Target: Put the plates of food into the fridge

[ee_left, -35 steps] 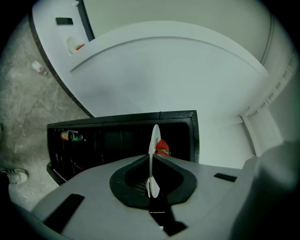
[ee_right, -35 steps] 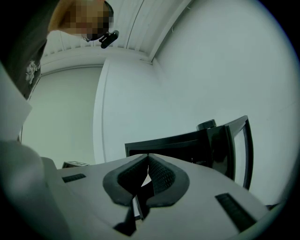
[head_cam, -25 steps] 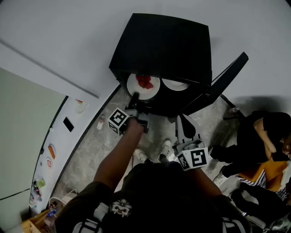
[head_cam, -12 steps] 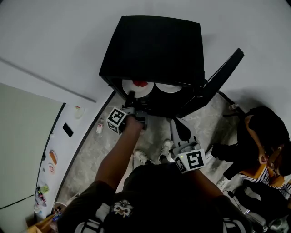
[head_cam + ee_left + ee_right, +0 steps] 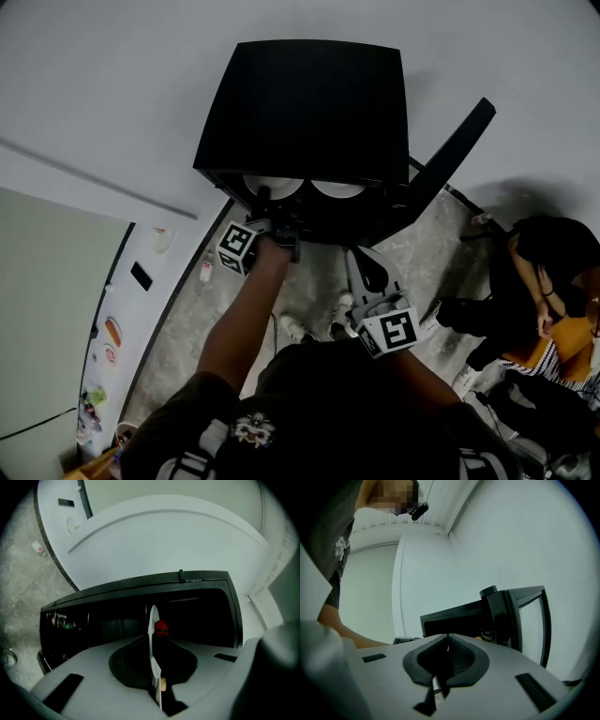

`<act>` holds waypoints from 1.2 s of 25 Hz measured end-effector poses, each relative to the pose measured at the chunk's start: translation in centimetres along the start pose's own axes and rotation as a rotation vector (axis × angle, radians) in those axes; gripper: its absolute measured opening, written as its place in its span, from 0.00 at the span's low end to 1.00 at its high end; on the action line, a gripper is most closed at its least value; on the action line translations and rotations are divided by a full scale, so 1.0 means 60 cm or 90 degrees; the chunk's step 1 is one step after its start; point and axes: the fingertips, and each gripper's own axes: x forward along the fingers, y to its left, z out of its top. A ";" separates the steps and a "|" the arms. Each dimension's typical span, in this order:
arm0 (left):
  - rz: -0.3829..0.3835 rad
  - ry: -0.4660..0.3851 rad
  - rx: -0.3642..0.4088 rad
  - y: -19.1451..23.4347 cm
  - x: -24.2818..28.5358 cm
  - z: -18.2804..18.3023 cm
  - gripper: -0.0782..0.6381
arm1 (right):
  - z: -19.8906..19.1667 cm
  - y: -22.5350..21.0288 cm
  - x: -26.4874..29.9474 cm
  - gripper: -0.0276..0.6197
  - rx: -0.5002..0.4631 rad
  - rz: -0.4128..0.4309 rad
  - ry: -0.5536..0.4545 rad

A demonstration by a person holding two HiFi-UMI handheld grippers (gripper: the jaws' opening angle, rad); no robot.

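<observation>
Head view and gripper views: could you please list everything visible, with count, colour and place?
fridge: one, black, centre, against the wall; door open to the right
plates: two, white, side by side inside the fridge: left plate, right plate
food: one portion, red, on the left plate
seated person: one, dark clothing, right edge
shoes: two, white, on the floor before the fridge
left gripper: one, grey, shut on the left plate's rim
right gripper: one, grey, shut, empty, near the wearer's waist
</observation>
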 end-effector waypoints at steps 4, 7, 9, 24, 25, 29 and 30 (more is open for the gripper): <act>-0.006 -0.007 0.016 -0.007 0.010 -0.003 0.15 | 0.008 -0.006 0.001 0.08 0.010 0.008 -0.020; -0.006 -0.011 0.033 -0.011 0.014 -0.004 0.15 | 0.005 -0.013 0.000 0.08 0.007 0.006 -0.016; 0.005 -0.009 0.053 -0.008 0.013 -0.006 0.24 | 0.003 -0.020 -0.002 0.08 0.009 0.003 -0.013; -0.026 0.041 0.486 -0.083 -0.128 -0.042 0.37 | 0.019 -0.030 0.012 0.08 0.001 0.040 -0.031; -0.040 0.042 0.532 -0.097 -0.140 -0.048 0.37 | 0.020 -0.028 0.013 0.08 0.002 0.044 -0.032; -0.091 0.042 0.706 -0.144 -0.185 -0.074 0.28 | 0.022 -0.023 0.015 0.08 0.003 0.059 -0.035; -0.101 0.041 0.734 -0.152 -0.195 -0.076 0.24 | 0.021 -0.021 0.015 0.08 0.004 0.062 -0.036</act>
